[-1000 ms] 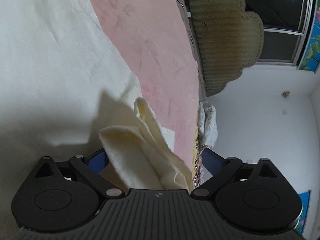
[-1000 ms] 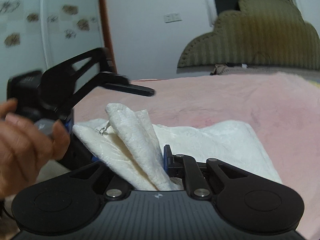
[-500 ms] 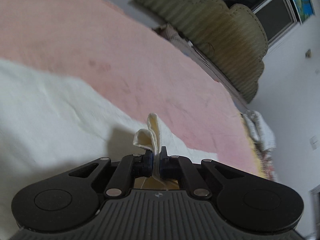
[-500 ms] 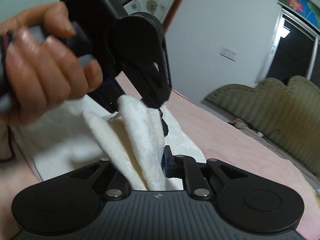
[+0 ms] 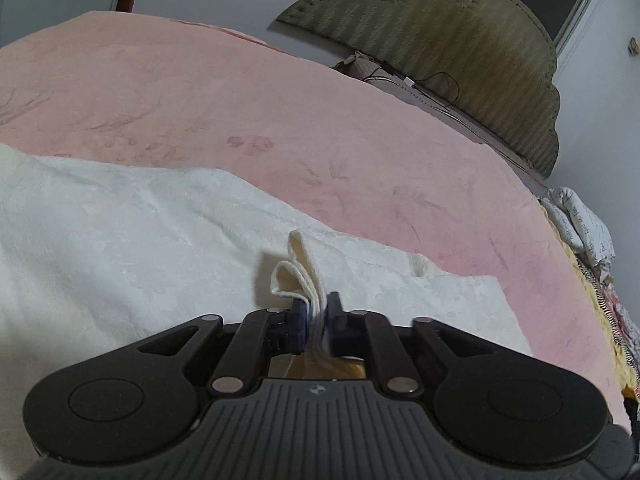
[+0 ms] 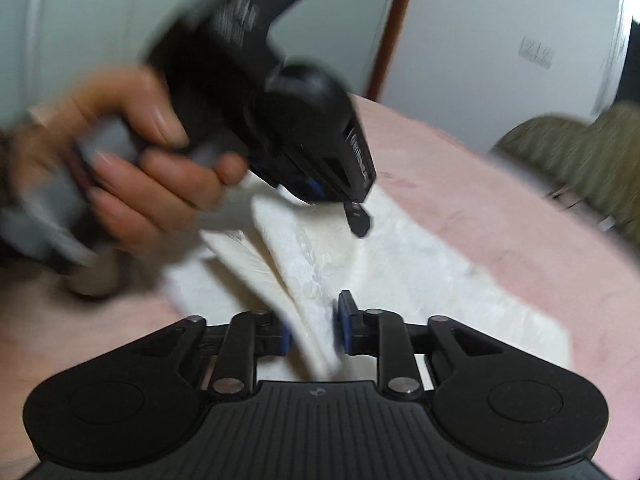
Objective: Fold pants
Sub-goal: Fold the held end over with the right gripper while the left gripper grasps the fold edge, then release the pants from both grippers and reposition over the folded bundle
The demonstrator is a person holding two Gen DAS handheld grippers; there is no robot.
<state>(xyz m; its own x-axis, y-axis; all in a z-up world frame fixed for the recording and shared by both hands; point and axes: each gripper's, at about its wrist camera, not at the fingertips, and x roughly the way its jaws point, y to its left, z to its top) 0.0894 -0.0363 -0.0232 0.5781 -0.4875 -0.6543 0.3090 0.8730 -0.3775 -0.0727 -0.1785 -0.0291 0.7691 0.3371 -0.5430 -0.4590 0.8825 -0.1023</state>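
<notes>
You had the left gripper [image 5: 316, 322] pinched tight on a bunched edge of the cream-white textured cotton pants [image 5: 132, 240], its blue pads closed to a sliver with the cloth standing up between them toward twelve o'clock. The right gripper [image 6: 314, 330] stood a little wider, yet a thick fold of the same pants [image 6: 384, 264] filled the gap between its pads, so it too had hold of them. The rest of the garment lay spread flat on the pale pink fleece bedspread [image 5: 200, 100], running off toward nine o'clock in the left wrist view and toward three o'clock in the right. In the blurred right wrist view your left hand [image 6: 132, 168] and its gripper [image 6: 356, 216] showed at ten o'clock, just above the cloth. The olive-green scalloped headboard [image 5: 460, 40] sat at one o'clock.

By my reading, you were mid-fold, both corners of one end gripped and raised. The next move would call for carrying both grips together across the laid cloth, keeping them level and apart so the edge stays taut, then lowering before releasing.
</notes>
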